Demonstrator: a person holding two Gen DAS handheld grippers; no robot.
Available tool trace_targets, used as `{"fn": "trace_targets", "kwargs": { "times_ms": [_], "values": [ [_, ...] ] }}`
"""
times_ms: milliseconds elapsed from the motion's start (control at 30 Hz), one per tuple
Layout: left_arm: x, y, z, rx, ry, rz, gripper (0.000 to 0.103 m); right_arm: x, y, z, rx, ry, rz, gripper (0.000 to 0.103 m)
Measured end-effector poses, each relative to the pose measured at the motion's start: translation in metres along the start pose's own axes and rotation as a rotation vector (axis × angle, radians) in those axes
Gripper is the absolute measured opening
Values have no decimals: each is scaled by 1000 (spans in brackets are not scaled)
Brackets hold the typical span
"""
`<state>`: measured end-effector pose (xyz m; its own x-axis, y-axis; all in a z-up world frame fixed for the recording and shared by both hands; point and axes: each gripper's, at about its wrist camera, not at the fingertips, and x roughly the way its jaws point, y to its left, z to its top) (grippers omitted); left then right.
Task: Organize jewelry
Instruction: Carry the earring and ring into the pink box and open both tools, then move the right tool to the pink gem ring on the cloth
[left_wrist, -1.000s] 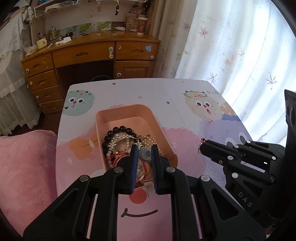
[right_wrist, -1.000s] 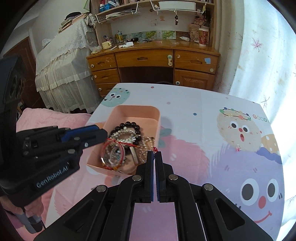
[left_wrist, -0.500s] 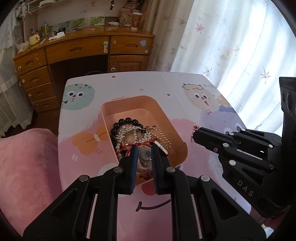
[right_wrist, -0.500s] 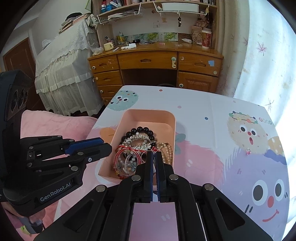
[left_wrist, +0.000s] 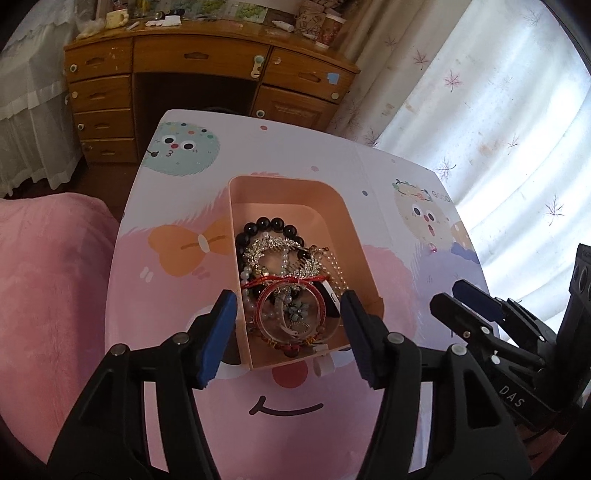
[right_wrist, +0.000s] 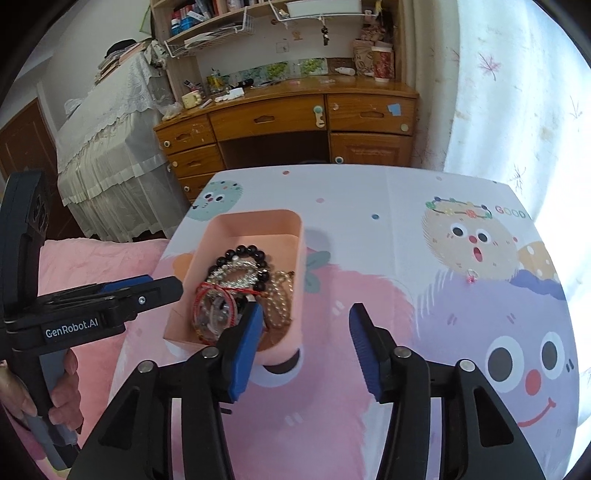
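The left gripper (left_wrist: 288, 332) is wide open and holds nothing. Its blue fingers (left_wrist: 218, 336) sit on both sides of the near end of a pink box (left_wrist: 354, 236). The right gripper (right_wrist: 306, 347) is wide open too, and empty, with its left finger just over the near right corner of the box. The box is long, with round corners, and stands on a table (left_wrist: 177, 295) with a cartoon cloth of fuzzy monster faces. Inside the box lies a tangled pile of jewelry: a black bead bracelet (left_wrist: 269, 224) at the far side, a sparkly silver piece (left_wrist: 273, 247) on top of it, a pearl string (right_wrist: 280, 299) on the right, and red bangles (left_wrist: 291, 310) tied with red thread near the front. A tiny red earring (right_wrist: 471, 277) lies alone on the cloth, well away from the box.
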<state>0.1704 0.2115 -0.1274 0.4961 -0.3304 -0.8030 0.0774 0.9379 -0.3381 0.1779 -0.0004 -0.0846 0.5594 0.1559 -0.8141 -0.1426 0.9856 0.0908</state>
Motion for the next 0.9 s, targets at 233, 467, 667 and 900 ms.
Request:
{"fn": "trace_targets", "kwargs": {
  "times_ms": [233, 467, 667, 900],
  "values": [
    [15, -30, -8, -11, 14, 7, 56, 0, -58, -10, 65, 29, -51, 74],
    [36, -87, -19, 18, 35, 0, 60, 15, -127, -17, 82, 95, -71, 76],
    [57, -131, -28, 31, 48, 26, 60, 32, -168, -16, 33, 95, -71, 76],
    [72, -157, -31, 31, 25, 101, 60, 71, -198, -13, 17, 71, -64, 68]
  ]
}}
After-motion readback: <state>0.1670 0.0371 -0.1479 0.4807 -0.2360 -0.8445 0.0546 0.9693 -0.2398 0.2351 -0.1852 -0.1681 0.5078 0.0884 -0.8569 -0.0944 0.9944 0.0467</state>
